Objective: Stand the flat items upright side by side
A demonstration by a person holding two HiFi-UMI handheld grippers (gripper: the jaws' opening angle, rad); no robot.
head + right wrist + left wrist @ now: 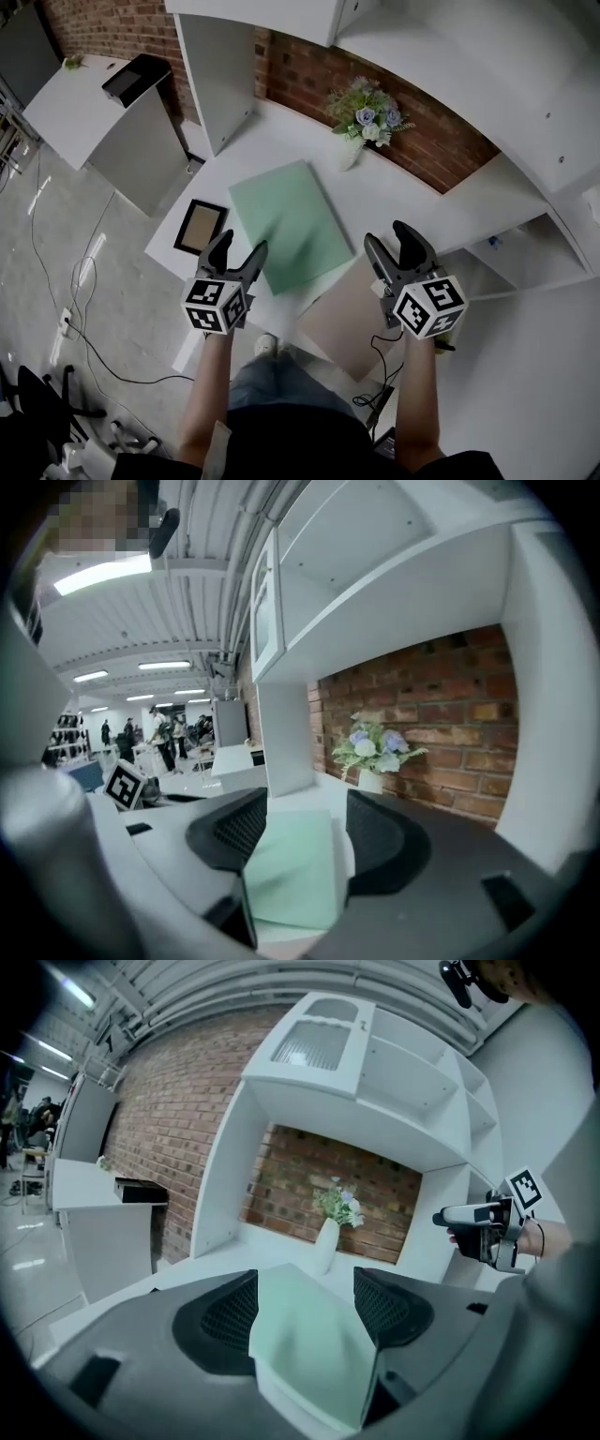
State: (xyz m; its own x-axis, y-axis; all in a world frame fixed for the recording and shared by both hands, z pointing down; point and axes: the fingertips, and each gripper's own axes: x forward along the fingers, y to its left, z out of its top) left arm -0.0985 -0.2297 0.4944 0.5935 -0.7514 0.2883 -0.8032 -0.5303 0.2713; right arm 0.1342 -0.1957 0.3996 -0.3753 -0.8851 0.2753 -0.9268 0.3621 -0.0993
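A pale green flat board [291, 225] lies flat in the middle of the white desk [272, 131]. To its left lies a small black picture frame [200, 227], and a beige board [349, 317] lies at the front right, jutting over the desk's edge. My left gripper [240, 246] hovers open over the green board's front left corner. My right gripper [388, 236] hangs open above the beige board's far edge. In the left gripper view the green board [309, 1335] shows beyond the open left gripper [305, 1302]. The right gripper [305, 832] is open too, with the green board [295, 869] below it.
A white vase of flowers [366, 117] stands at the back against the brick wall. White shelf uprights [211, 75] flank the desk, with shelving [506, 253] to the right. A grey side unit [122, 122] stands to the left. Cables [84, 309] run over the floor.
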